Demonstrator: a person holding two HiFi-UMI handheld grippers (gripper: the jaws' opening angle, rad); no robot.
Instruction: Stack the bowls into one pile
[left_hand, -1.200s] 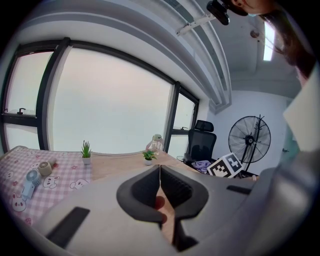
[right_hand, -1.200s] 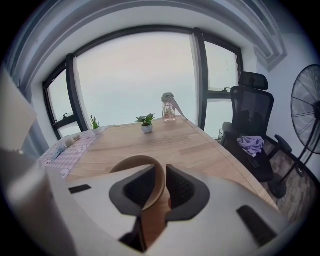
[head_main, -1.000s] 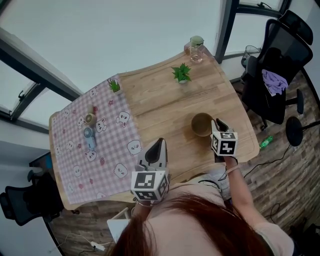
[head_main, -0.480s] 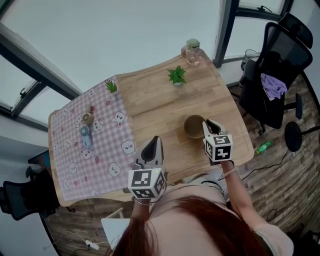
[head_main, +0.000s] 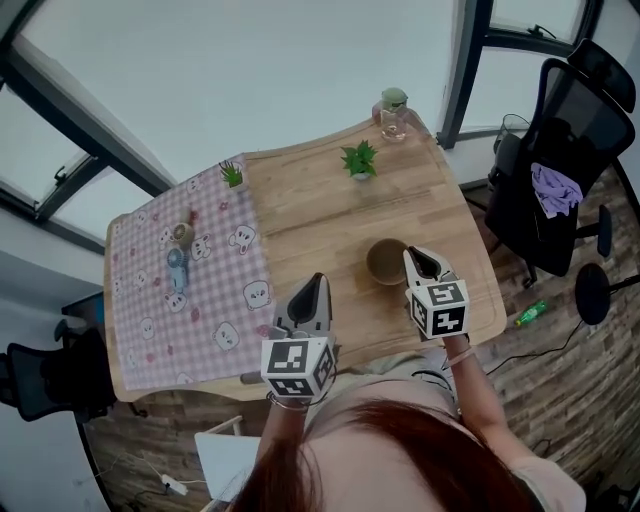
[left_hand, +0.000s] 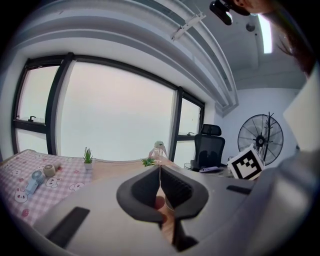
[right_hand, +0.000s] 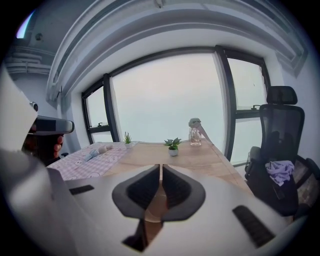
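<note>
Brown bowl (head_main: 386, 260) sat mid-right on the table (head_main: 310, 205), beside my right claw (head_main: 418, 262). Its jaws had just been closing, now nearly together with nothing between them. My left claw (head_main: 313, 288) was pressed together, empty.

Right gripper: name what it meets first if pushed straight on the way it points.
Probably the bare wooden tabletop past the brown bowl, which sits just left of the line; the small potted plant lies farther along. On the right gripper, empty jaws have just been closing.
</note>
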